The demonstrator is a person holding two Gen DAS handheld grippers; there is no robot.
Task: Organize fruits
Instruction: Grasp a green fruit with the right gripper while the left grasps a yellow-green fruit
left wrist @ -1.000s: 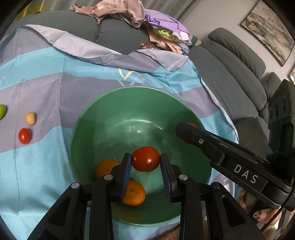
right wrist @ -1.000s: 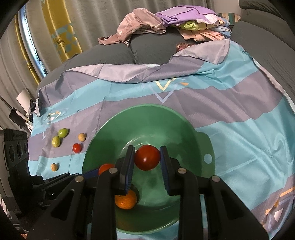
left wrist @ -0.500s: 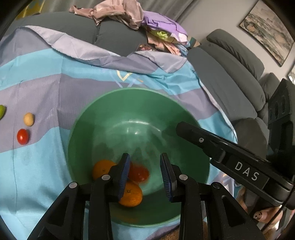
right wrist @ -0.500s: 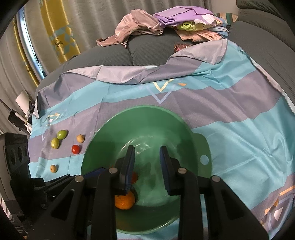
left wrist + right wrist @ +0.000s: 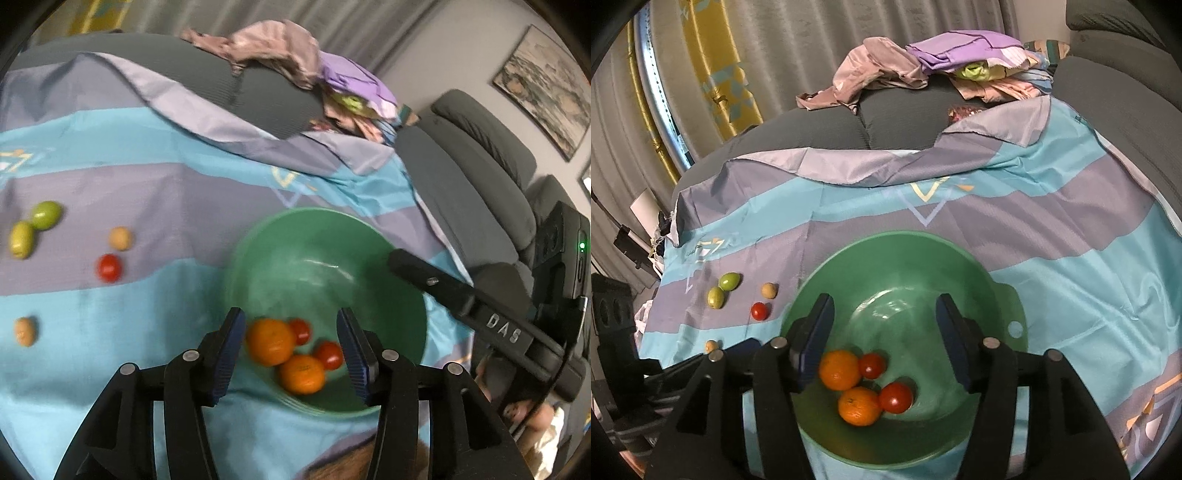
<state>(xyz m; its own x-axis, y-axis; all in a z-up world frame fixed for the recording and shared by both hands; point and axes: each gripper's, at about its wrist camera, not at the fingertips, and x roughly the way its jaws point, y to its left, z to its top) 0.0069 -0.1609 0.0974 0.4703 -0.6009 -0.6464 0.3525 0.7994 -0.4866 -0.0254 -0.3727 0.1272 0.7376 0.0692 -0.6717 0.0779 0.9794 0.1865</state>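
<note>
A green bowl [image 5: 979, 280] stands on a blue and purple striped cloth; it also shows in the left wrist view [image 5: 325, 229]. In it lie two oranges [image 5: 839, 370] [image 5: 859, 405] and two tomatoes [image 5: 872, 365] [image 5: 896, 397]. My right gripper [image 5: 884, 334] is open and empty above the bowl. My left gripper [image 5: 290, 347] is open and empty above the bowl's near left edge. On the cloth to the left lie two green fruits [image 5: 729, 281] [image 5: 716, 297], a small red tomato [image 5: 759, 311] and two tan fruits [image 5: 768, 290] [image 5: 711, 346].
The cloth [image 5: 1052, 221] covers a grey sofa. A pile of clothes [image 5: 923, 70] lies on the sofa back. Grey armchairs [image 5: 480, 166] stand at the right. The right gripper's body [image 5: 480, 317] reaches over the bowl's right rim in the left wrist view.
Both grippers held tomatoes over the bowl, then opened wide and dropped them into it. The left gripper has moved left, toward the loose fruits.
</note>
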